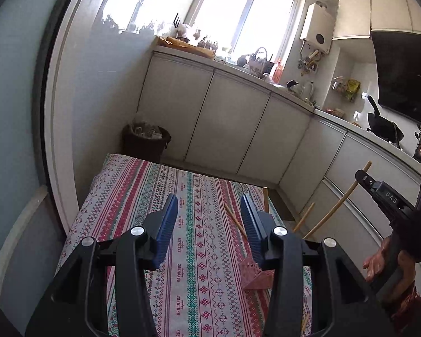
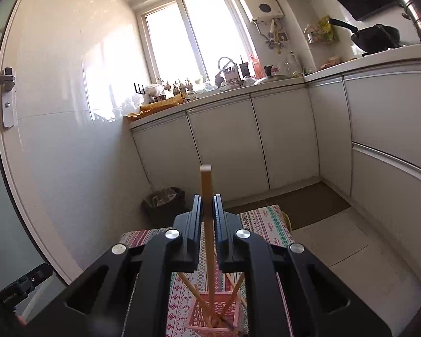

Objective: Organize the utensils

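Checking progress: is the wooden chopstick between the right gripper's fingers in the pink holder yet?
In: the wooden chopstick stands upright, its lower end inside the pink lattice holder.

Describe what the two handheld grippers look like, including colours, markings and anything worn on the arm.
The left gripper has black angular plastic arms with round silver bolts and ribbed blue pads. The right gripper has the same black arms and silver bolts, but its pads are black and ribbed; its side carries white letters "DAS". A dark red patterned sleeve shows below the hand holding it.
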A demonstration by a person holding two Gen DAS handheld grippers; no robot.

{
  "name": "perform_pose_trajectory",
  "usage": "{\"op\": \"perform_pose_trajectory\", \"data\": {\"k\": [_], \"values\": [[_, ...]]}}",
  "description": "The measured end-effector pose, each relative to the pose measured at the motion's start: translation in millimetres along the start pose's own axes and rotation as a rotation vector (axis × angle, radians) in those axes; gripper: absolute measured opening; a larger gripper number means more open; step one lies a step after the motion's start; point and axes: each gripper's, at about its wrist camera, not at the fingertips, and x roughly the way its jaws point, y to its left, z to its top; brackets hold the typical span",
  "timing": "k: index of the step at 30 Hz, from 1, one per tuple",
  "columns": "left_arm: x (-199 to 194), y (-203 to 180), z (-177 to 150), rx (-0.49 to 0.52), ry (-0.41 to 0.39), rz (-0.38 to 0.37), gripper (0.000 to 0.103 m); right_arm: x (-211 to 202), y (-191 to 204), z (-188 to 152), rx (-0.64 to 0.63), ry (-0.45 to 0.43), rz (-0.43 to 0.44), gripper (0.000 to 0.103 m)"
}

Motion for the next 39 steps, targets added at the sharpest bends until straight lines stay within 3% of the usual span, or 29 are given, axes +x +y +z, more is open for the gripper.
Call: {"op": "perform_pose_trajectory", "data": {"k": [2,4,8,10,13,17,22,25,27,30,33,35,37,39], "values": [[1,0,0,0.001,0.006,0.004,0.047,4,-1,-4,-0.003,0.017,-0.001,0.013],[3,1,-1,-0.002,0.013,0.009,0.051,7,-4,-8,0.0,0.03,-0.013,0.038],[14,-1,-1,-0.002,0.055,0.001,0.065,-8,-17,-5,0.057,-0.001,-0.021,0.057],[23,0,-2,-0.01,0.091,-0.007,0.066,-22,-25,-1,0.088,-0.03,-0.012,0.075],[35,6,-6,-0.04,0.142,0.001,0.073,-45,-38,2,0.137,-0.076,-0.019,0.088],[54,20,-12,-0.131,0.255,-0.02,0.09,-70,-56,-1,0.216,-0.048,-0.024,0.092],[99,40,-12,-0.283,0.466,-0.099,0.095,-89,-77,-12,0.36,0.066,0.013,0.093],[146,53,-4,-0.371,0.592,-0.089,0.096,-91,-85,-25,0.402,0.136,0.037,0.093],[187,58,3,-0.403,0.684,-0.123,0.096,-85,-91,-35,0.429,0.17,0.035,0.093],[263,52,0,-0.399,0.89,-0.161,0.096,-61,-104,-50,0.491,0.273,0.028,0.093],[330,35,-13,-0.325,1.023,-0.167,0.096,-33,-120,-64,0.552,0.369,0.012,0.093],[367,24,-16,-0.216,1.066,-0.114,0.095,-21,-131,-72,0.58,0.398,-0.024,0.093],[394,18,-13,-0.134,1.074,-0.074,0.086,-9,-139,-76,0.602,0.413,-0.051,0.093],[412,10,-8,-0.094,1.081,-0.098,0.076,1,-147,-80,0.627,0.414,-0.061,0.093]]}}
